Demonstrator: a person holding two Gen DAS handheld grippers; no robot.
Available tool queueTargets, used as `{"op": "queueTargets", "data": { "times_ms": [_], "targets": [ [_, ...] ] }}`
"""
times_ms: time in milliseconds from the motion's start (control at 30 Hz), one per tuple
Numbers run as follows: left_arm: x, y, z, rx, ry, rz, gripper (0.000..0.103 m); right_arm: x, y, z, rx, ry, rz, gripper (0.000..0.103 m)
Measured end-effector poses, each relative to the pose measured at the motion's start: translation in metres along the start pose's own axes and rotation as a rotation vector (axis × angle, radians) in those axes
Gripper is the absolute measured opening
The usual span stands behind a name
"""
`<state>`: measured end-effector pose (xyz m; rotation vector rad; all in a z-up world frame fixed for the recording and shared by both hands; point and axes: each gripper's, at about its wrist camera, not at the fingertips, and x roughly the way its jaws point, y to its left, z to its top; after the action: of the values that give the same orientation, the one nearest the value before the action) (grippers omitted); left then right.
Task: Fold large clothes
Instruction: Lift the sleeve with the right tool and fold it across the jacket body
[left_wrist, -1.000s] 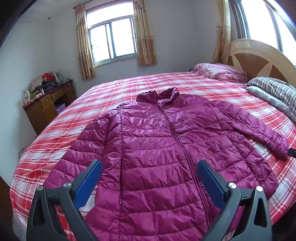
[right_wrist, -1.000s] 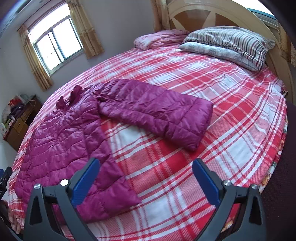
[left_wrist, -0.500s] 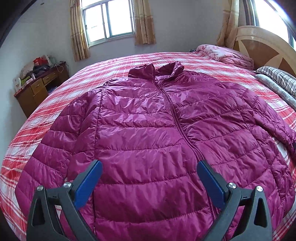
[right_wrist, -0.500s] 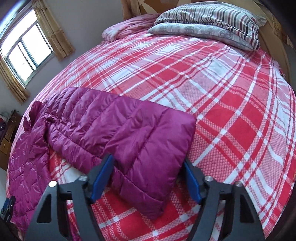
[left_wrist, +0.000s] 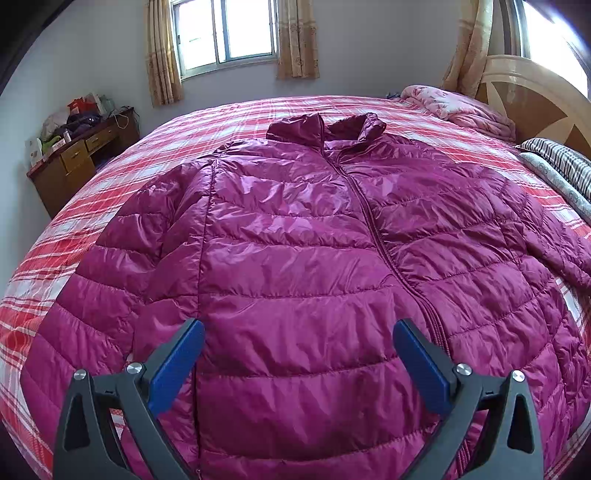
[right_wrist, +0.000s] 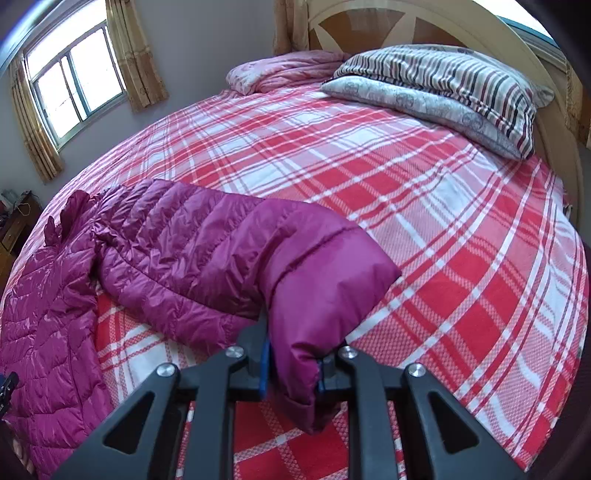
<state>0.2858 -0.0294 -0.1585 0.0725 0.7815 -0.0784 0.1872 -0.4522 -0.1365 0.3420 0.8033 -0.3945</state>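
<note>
A magenta quilted puffer jacket lies flat and zipped on the plaid bed, collar toward the window. My left gripper hovers open over its lower front, blue pads wide apart and nothing between them. In the right wrist view one sleeve stretches out sideways from the jacket body. My right gripper is at the cuff end. Its jaws are closing, with the cuff bunched between the blue pads and pinched narrow there.
The red and white plaid bedspread covers the whole bed. Striped pillows and a pink quilt lie by the wooden headboard. A wooden desk with clutter stands against the wall left of the bed.
The right gripper moved onto the sleeve's cuff and its jaws went from wide to nearly together around it. The left gripper came closer and lower over the jacket's front, still open.
</note>
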Motion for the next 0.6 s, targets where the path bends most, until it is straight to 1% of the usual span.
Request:
{"op": "queueTargets", "data": {
  "times_ms": [133, 300, 433, 600],
  "targets": [
    [0.001, 0.010, 0.001, -0.023, 0.000, 0.006, 0.102, -0.018, 0.015, 0.018, -0.060, -0.064, -0.032, 0.019],
    [0.002, 0.024, 0.002, -0.070, 0.016, 0.000, 0.102, -0.049, 0.049, 0.037, -0.158, -0.178, -0.044, 0.019],
    [-0.002, 0.033, 0.001, -0.095, 0.008, -0.004, 0.102, -0.078, 0.091, 0.048, -0.260, -0.280, -0.022, 0.019],
    [-0.007, 0.043, 0.000, -0.118, 0.008, -0.002, 0.102, -0.109, 0.159, 0.052, -0.424, -0.389, 0.031, 0.018]
  ]
}}
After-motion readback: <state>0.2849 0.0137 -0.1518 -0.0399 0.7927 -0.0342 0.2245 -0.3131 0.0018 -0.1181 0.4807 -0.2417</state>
